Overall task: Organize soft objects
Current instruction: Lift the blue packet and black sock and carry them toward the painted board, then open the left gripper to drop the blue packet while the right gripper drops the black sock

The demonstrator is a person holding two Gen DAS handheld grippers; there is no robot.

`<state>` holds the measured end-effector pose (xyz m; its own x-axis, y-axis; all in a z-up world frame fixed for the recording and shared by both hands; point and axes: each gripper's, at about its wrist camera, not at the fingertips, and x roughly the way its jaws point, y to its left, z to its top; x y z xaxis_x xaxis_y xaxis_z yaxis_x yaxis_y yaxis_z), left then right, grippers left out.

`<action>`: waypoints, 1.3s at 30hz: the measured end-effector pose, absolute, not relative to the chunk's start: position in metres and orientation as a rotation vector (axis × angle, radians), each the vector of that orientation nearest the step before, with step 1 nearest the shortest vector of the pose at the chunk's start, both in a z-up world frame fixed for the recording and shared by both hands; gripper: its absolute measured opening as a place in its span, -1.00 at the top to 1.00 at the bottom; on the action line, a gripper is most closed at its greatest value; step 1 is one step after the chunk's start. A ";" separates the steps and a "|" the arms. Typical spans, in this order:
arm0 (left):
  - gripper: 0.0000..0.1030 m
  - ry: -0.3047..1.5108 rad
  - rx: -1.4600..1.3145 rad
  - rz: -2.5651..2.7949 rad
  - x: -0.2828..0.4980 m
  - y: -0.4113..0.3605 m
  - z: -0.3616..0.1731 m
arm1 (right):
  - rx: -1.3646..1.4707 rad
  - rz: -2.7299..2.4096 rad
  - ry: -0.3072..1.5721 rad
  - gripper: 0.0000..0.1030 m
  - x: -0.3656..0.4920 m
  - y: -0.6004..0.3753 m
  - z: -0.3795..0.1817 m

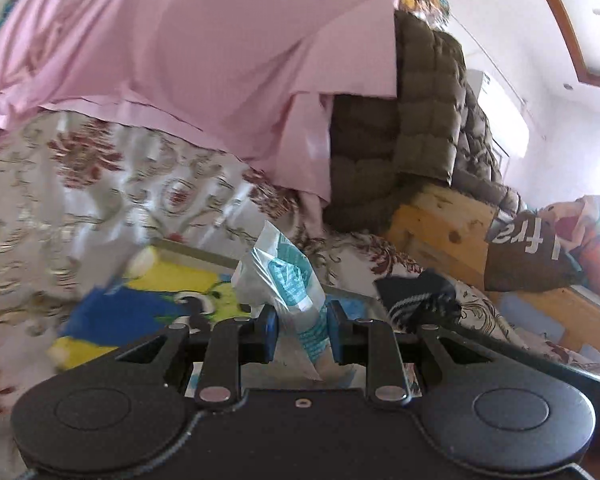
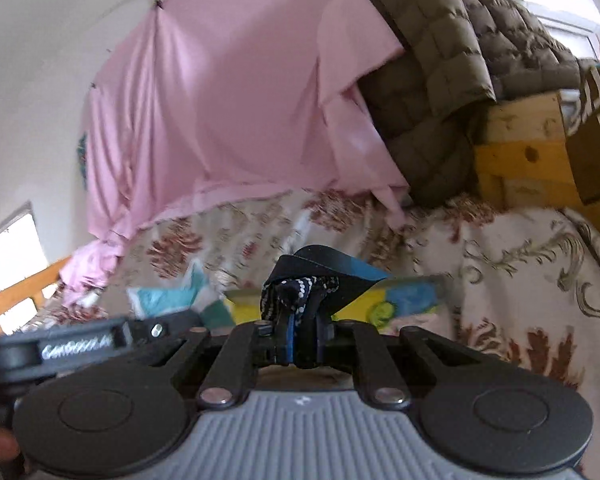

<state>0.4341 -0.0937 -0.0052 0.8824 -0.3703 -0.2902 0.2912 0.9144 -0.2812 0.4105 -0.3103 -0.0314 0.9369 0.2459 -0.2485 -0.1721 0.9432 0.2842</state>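
My left gripper (image 1: 302, 330) is shut on a crinkled clear plastic packet with teal print (image 1: 288, 276) and holds it above a yellow and blue cartoon box (image 1: 148, 300) on the bed. My right gripper (image 2: 305, 334) is shut on a bunched black sock with white dots (image 2: 304, 288), held over the same cartoon box (image 2: 400, 300). In the left wrist view the sock (image 1: 420, 296) shows to the right of the packet. In the right wrist view the packet (image 2: 168, 294) and the left gripper's body (image 2: 80, 346) show at the left.
A floral bedspread (image 1: 100, 184) covers the bed. A pink sheet (image 1: 180, 48) hangs behind it. A brown quilted jacket (image 1: 420, 120) drapes over a wooden bed frame (image 1: 440, 224). A brown garment with white letters (image 1: 532, 256) lies on the frame at the right.
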 end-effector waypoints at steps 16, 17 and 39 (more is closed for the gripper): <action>0.46 0.545 -0.189 -0.373 0.496 -0.127 -0.029 | 0.216 0.180 0.419 0.67 0.422 -0.301 -0.054; 0.45 0.548 -0.191 -0.371 0.495 -0.126 -0.028 | 0.209 0.179 0.420 0.66 0.422 -0.300 -0.055; 0.31 0.654 -0.197 -0.328 0.517 -0.114 -0.052 | 0.064 0.120 0.552 0.64 0.446 -0.288 -0.069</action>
